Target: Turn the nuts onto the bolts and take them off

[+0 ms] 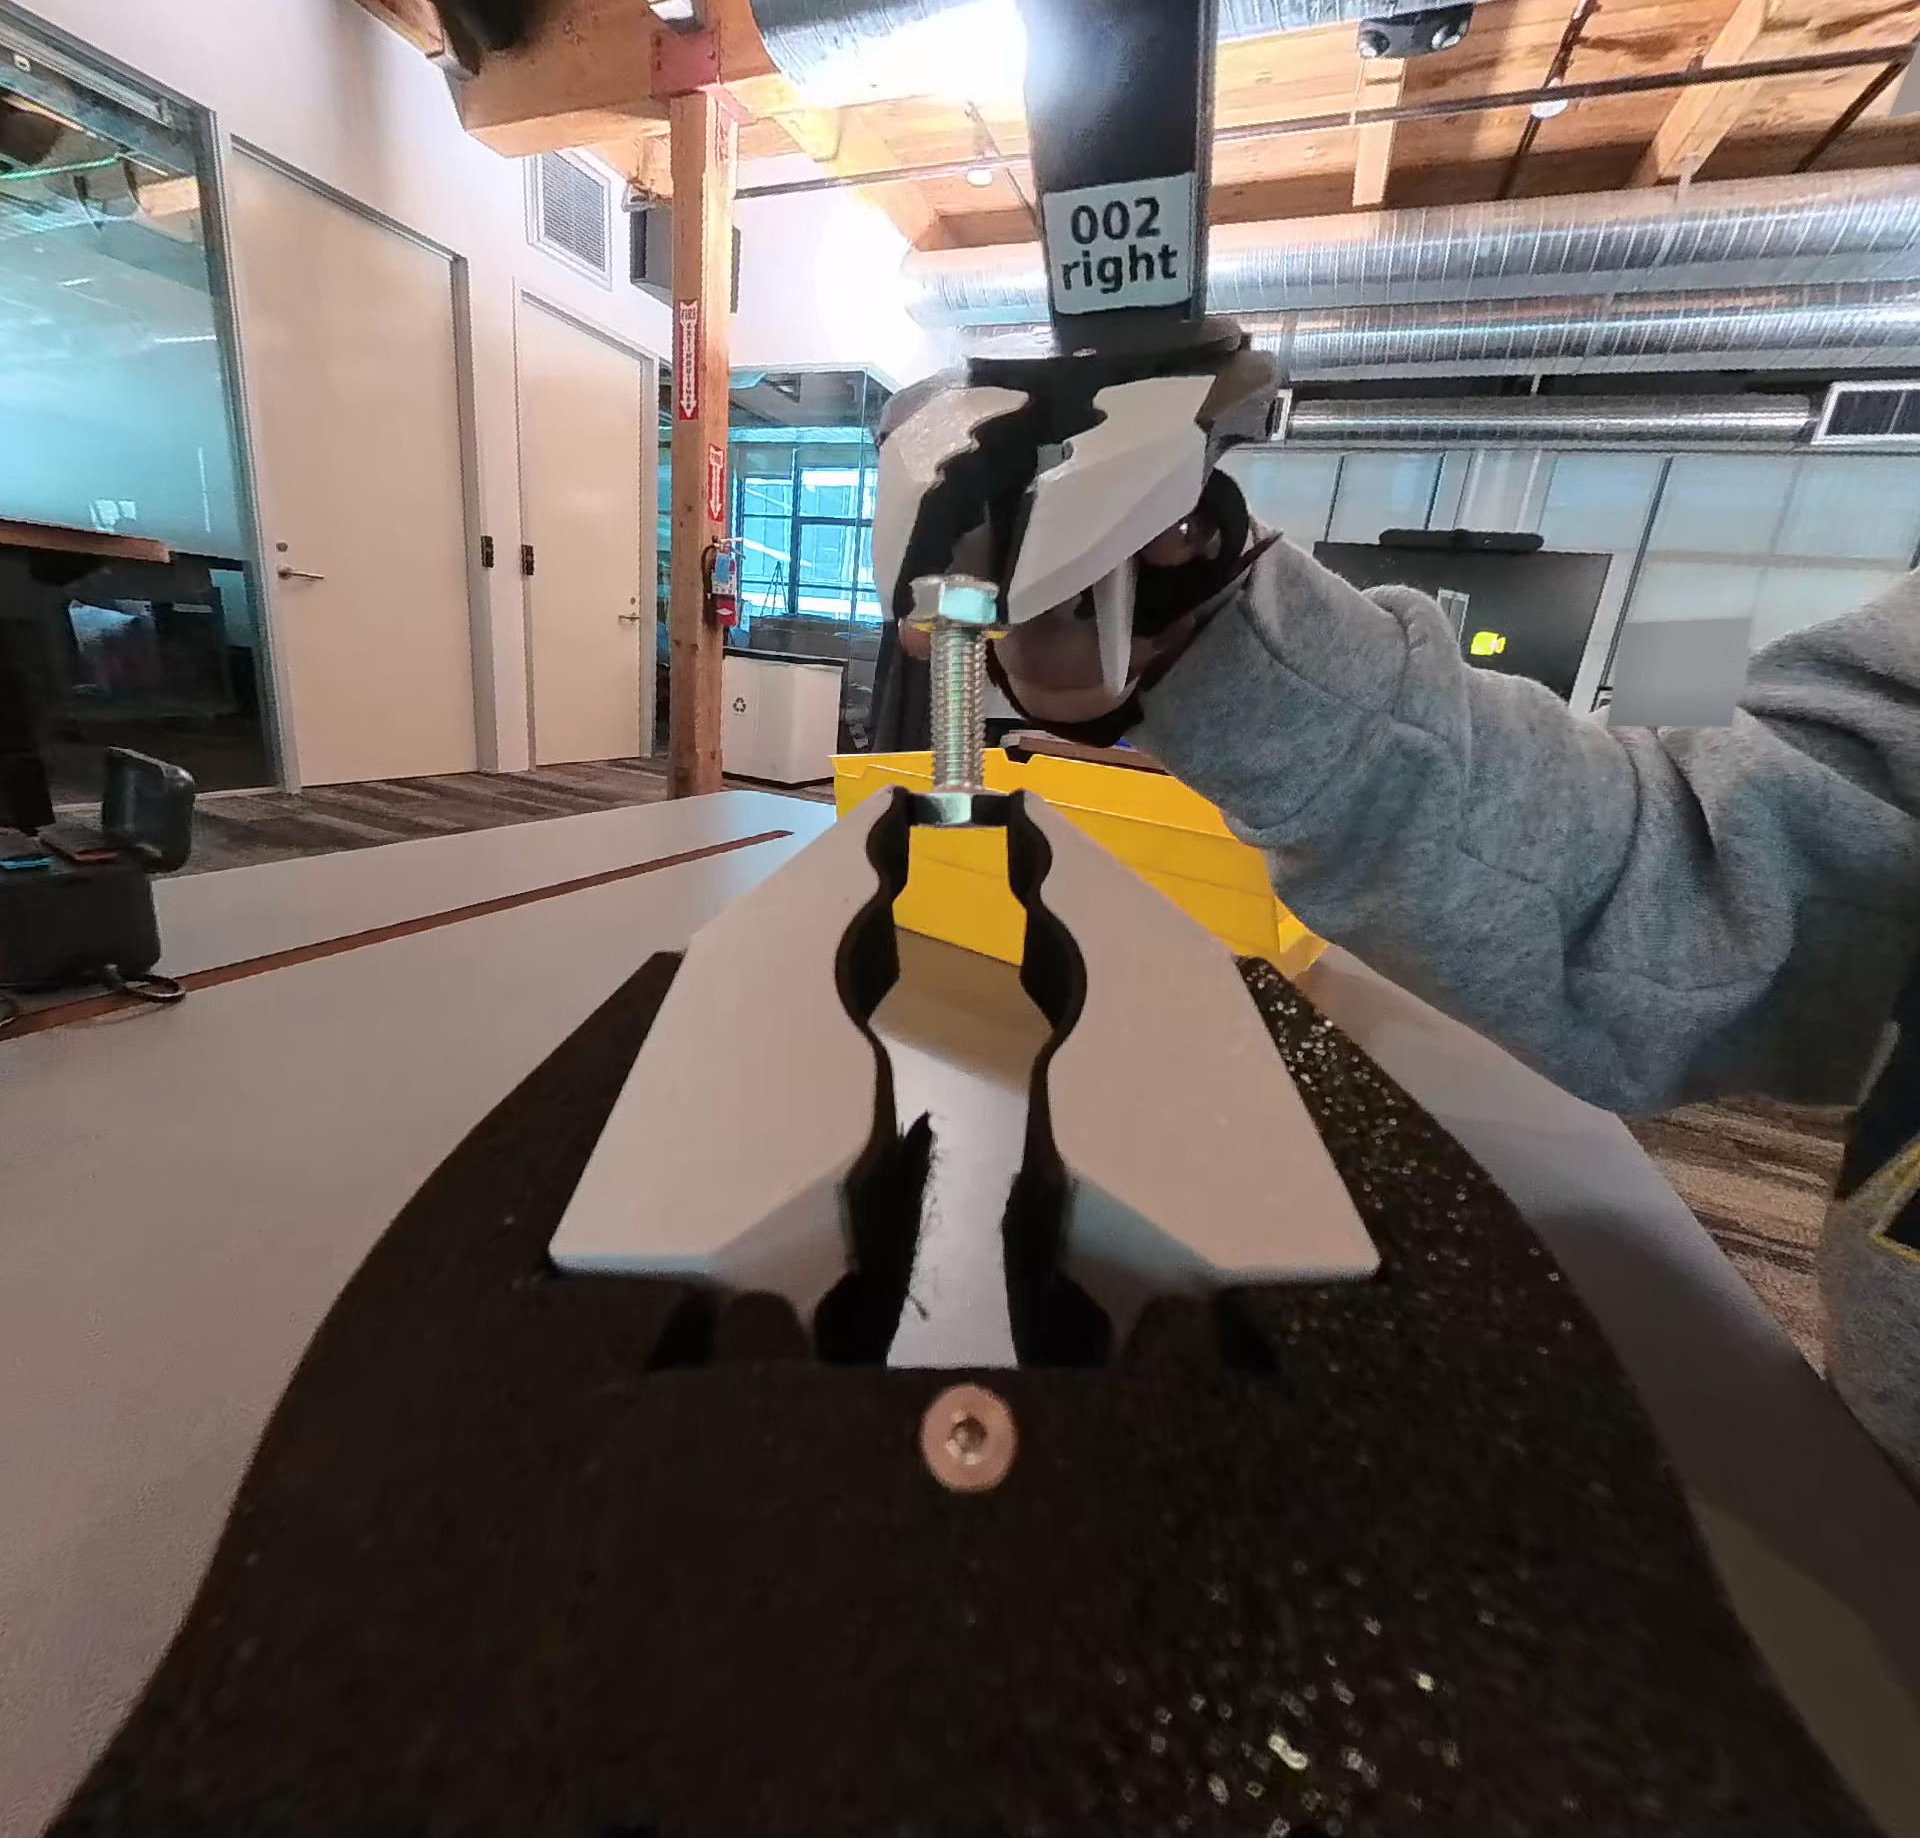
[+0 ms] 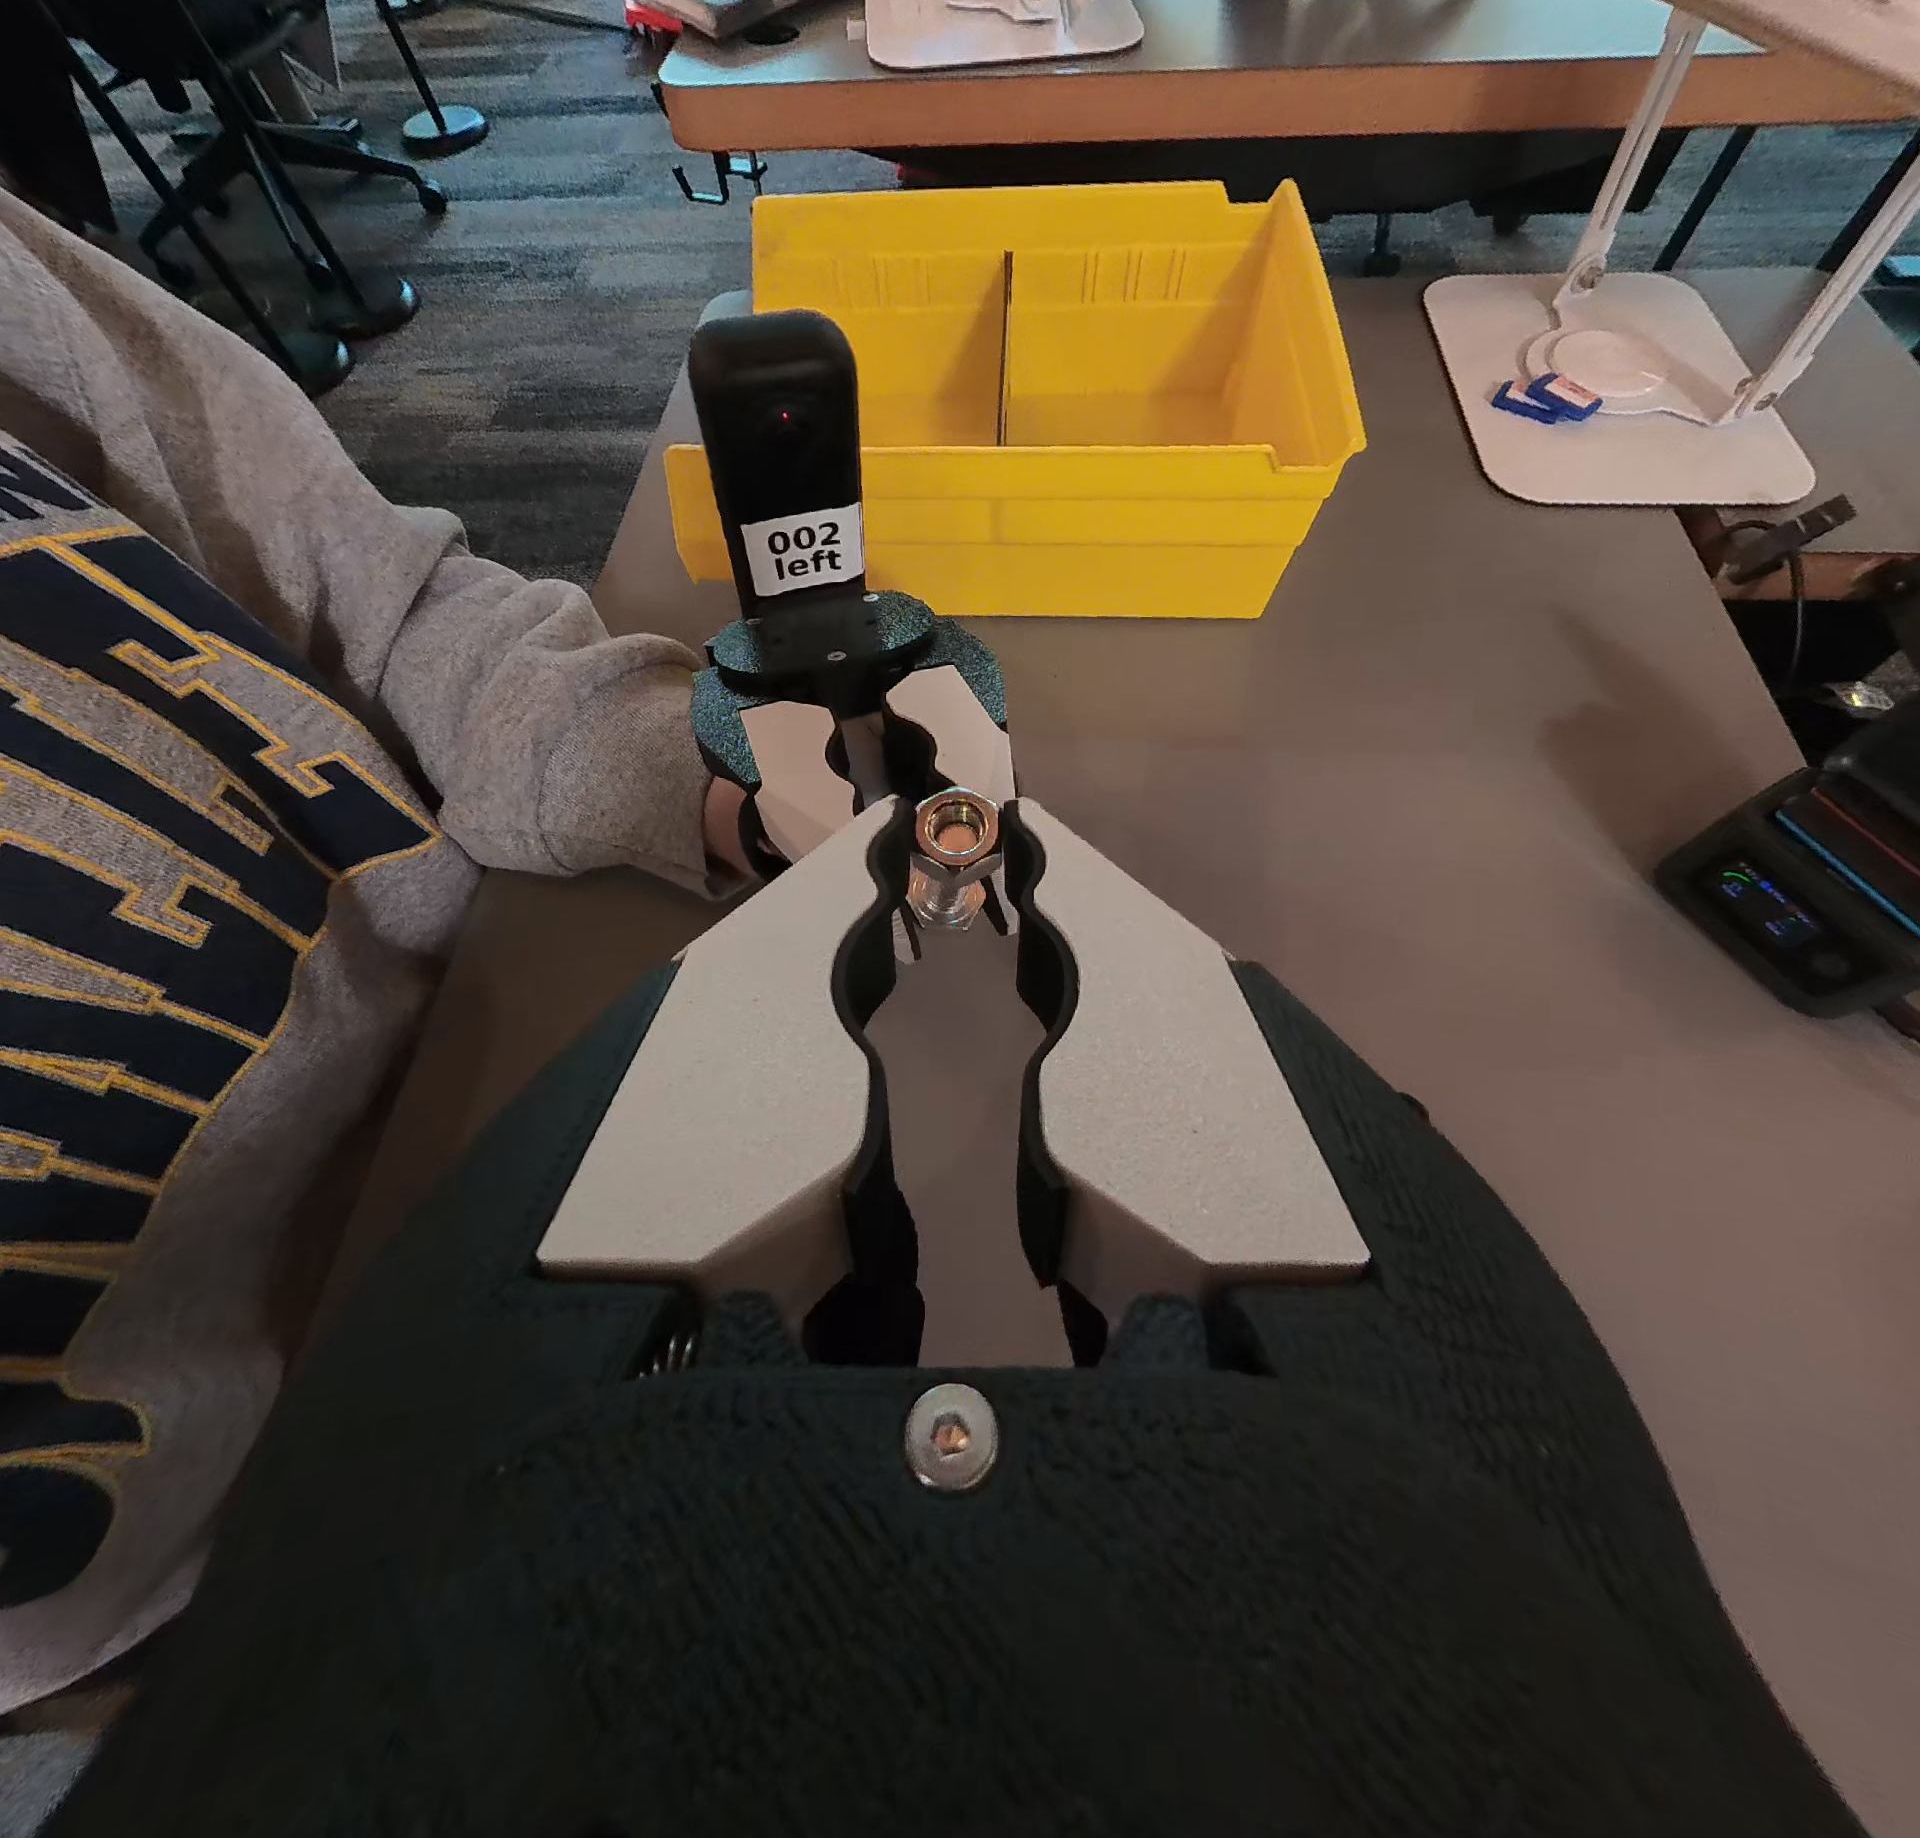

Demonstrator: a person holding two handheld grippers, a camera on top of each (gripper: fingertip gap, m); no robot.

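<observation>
A silvery threaded steel bolt (image 1: 958, 692) stands upright between the two hand-held grippers, held in the air above the grey tabletop (image 1: 312, 1061). Its coarse, shiny thread shows bare along most of the shank, and its hexagonal head is at the top in the left wrist view. A silvery hexagonal steel nut (image 1: 958, 807) sits at the lower end of the thread, its flats catching the light.

The left gripper (image 1: 958, 809), with pale grey fingers and wavy black inner pads on a speckled black body, is pinched on that nut at its fingertips, at about 12 o'clock from the gripper body in its own view. The right gripper (image 1: 951, 604) comes down from 12 o'clock, its fingertips closed on the bolt head; a grey-sleeved arm (image 1: 1455, 832) reaches in from 3 o'clock behind it.

In the right wrist view the right gripper (image 2: 953, 843) looks down along the bolt (image 2: 940, 900), which appears end-on and foreshortened as a bright hexagonal ring with a hollow-looking centre. The left gripper (image 2: 878, 780) enters from 10 o'clock, carrying a black camera with a white label.

A yellow plastic bin (image 2: 1039, 531) with a centre divider sits on the table at 12 o'clock, beyond both grippers. A white stand base (image 2: 1621, 417) lies at 2 o'clock.
</observation>
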